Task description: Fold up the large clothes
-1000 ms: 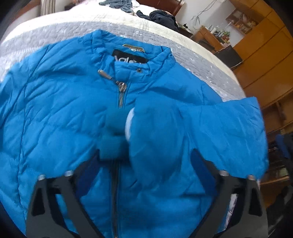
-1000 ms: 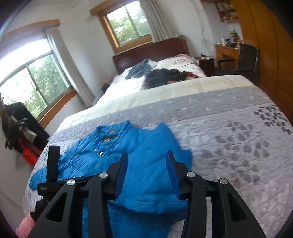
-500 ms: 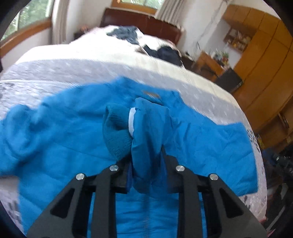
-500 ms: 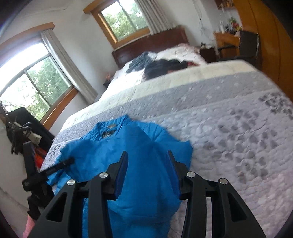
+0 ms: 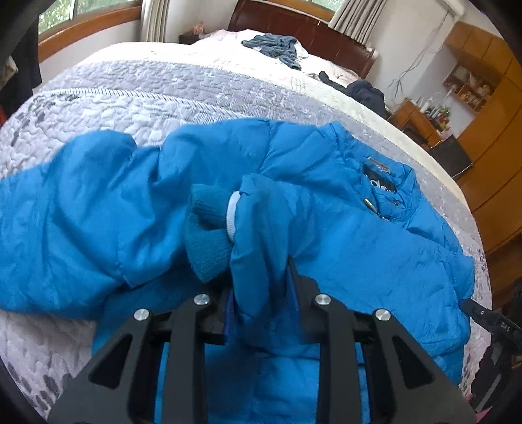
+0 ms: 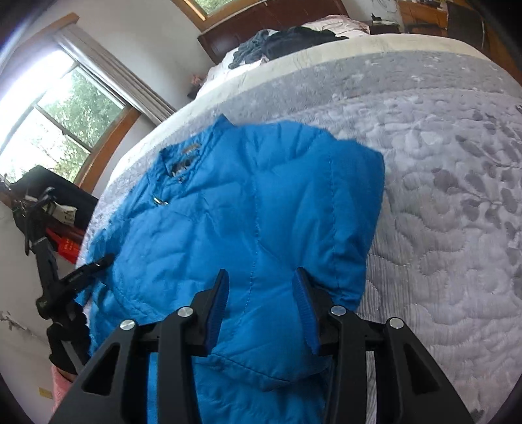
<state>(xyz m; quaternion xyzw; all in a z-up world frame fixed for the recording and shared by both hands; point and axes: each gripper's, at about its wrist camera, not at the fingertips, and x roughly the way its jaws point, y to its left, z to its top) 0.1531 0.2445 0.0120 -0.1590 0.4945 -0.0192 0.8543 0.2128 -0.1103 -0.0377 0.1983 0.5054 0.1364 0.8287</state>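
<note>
The blue puffer jacket (image 5: 375,234) lay front-up on the grey quilted bed cover (image 5: 169,98), filling the middle of the left wrist view, its collar and black label toward the right of the frame. One sleeve (image 5: 264,234) was drawn across the chest at the centre of that frame, its knit cuff (image 5: 208,234) with a white band bunched to the left of it. The left gripper (image 5: 261,303), at the lower centre, had its fingers clamped on this sleeve, the fabric pinched between the blue pads. The other sleeve lay crumpled toward the left edge of the frame.

In the right wrist view the jacket (image 6: 254,208) covered the centre, one side already folded over near the right of the garment. The right gripper (image 6: 261,300) hovered over it at the lower centre, fingers apart and holding nothing. Dark clothes (image 6: 280,42) lay heaped at the top of that frame, before a wooden headboard (image 5: 293,26).
</note>
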